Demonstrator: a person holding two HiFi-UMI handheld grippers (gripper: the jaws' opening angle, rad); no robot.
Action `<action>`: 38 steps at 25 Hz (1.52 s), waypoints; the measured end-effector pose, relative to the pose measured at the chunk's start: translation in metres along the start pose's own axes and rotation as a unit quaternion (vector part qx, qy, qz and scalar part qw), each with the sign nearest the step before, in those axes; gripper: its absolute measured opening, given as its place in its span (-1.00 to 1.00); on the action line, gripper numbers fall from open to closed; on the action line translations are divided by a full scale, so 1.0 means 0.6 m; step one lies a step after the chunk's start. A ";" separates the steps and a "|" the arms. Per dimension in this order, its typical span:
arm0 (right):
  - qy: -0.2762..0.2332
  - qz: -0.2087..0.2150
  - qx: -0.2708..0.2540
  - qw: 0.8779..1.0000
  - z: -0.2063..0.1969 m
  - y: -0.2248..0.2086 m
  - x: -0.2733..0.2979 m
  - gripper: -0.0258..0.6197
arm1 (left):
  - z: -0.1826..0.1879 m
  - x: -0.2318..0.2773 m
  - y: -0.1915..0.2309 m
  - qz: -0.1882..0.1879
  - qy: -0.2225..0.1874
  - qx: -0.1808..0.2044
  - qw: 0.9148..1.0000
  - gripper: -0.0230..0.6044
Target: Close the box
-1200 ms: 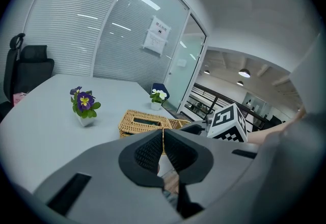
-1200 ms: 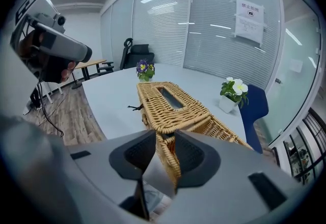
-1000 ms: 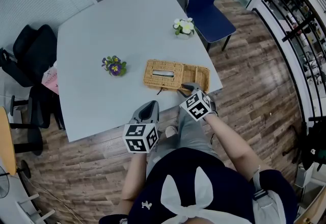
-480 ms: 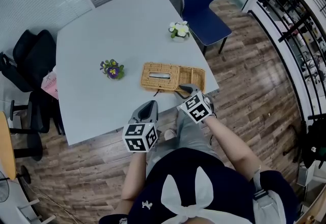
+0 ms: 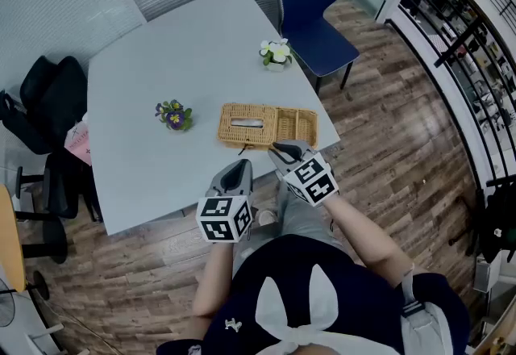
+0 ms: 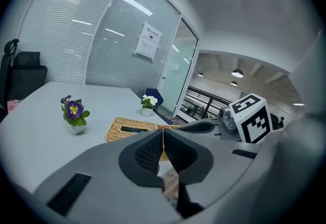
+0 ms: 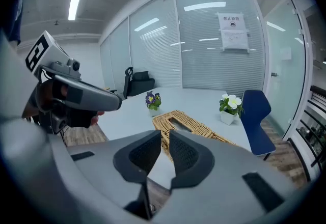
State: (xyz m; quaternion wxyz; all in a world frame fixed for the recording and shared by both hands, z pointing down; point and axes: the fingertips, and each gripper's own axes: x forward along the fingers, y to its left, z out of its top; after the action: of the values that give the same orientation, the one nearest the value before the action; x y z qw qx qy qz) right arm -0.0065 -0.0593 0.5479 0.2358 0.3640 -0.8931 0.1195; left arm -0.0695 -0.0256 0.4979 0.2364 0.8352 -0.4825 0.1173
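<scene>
While wicker box [image 5: 266, 126] lies open near table [image 5: 161, 39] edge nearest person, slotted half flat beside compartment half, closing not yet done. Right gripper [image 5: 280, 151] at same table edge: jaws just narrowing, slim gap, nothing between. Left gripper [image 5: 235, 170] along table edge: jaws pressed together, empty.

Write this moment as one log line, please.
box: on table, untouched | left gripper: shut, empty | right gripper: jaws just closing, nothing between

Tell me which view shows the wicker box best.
The head view: it looks down on the whole wicker box, slotted half and open half alike. Both gripper views see it low and slanted, its near edge hidden.
</scene>
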 end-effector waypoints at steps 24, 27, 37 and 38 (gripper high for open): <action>-0.023 -0.015 0.009 1.000 0.052 0.042 -0.065 -0.92 | 0.025 -0.004 -0.040 -0.023 -0.021 0.022 0.999 -0.85; -0.023 -0.013 0.014 1.000 0.050 0.042 -0.064 -0.92 | 0.021 -0.004 -0.038 -0.023 -0.020 0.021 0.999 -0.85; -0.021 -0.020 0.014 0.999 0.047 0.045 -0.065 -0.92 | 0.012 -0.009 -0.036 -0.022 -0.017 0.017 0.999 -0.84; -0.020 -0.021 0.015 0.999 0.046 0.044 -0.066 -0.92 | 0.012 -0.009 -0.036 -0.022 -0.018 0.016 0.999 -0.84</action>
State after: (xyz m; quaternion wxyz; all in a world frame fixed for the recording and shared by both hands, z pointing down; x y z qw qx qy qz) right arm -0.0101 -0.0277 0.5029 0.2148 0.3883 -0.8880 0.1207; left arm -0.0538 -0.0160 0.4832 0.2168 0.8515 -0.4658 0.1051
